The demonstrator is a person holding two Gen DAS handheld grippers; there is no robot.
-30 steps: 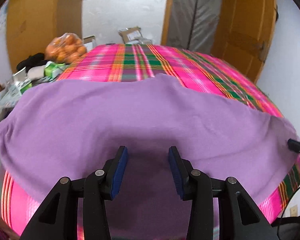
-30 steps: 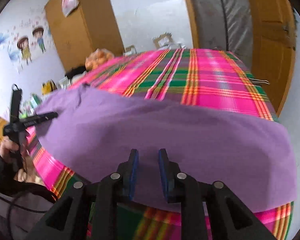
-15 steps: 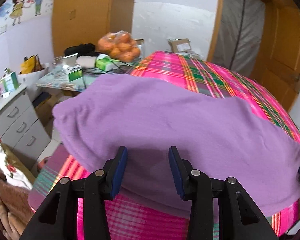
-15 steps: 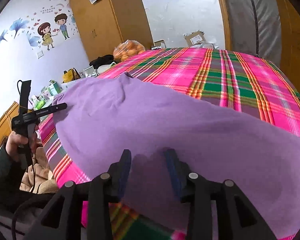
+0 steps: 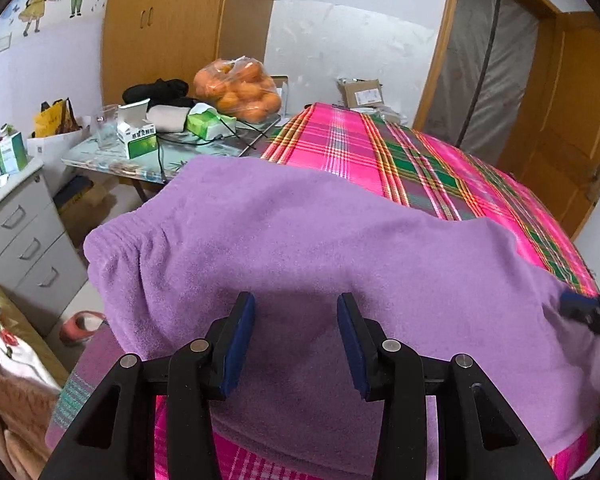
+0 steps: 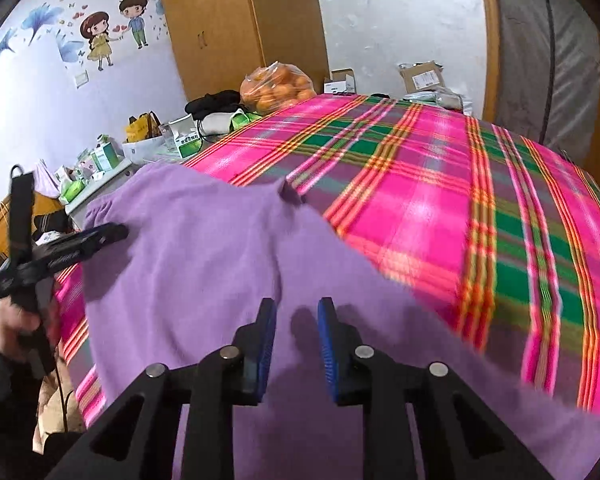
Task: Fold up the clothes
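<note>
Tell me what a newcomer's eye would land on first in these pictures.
First, the purple garment spread across the near end of the bright pink and green plaid bedspread, right in front of both grippers. Next, the bag of oranges on the cluttered side table to the left of the bed, and the cartoon couple sticker on the wall above it.

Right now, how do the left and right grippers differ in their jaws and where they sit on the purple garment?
The left gripper has a wide gap between its pads; the right gripper has a narrower one, and its jaws are closing. The left is near the gathered end of the purple garment, the right farther along. Neither pinches any cloth; both have blue pads.
</note>
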